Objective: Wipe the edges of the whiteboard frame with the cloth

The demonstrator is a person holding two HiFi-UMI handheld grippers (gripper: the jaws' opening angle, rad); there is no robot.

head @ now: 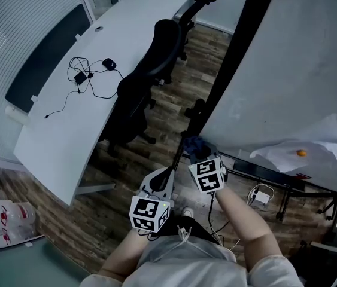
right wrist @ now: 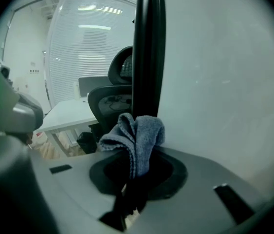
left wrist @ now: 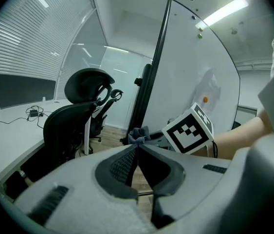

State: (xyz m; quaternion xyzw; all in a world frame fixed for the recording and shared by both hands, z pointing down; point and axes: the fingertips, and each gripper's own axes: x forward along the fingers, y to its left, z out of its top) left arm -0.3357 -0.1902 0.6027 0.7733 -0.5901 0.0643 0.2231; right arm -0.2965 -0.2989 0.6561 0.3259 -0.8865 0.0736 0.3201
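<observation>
Grey cloth (right wrist: 137, 133), bunched in the clamped jaws of the right gripper (right wrist: 136, 167), sits at the lower end of the whiteboard frame (right wrist: 146, 48), apparently touching its black side edge, which runs straight up from there. The left gripper (left wrist: 137, 152), jaws together and empty, hangs farther back. A wood floor (head: 174, 100), white desk (head: 66, 124) and office chair (head: 150, 76) lie beyond.

Narrow gap betw. chair (head: 154, 61) & frame (head: 234, 46)
</observation>
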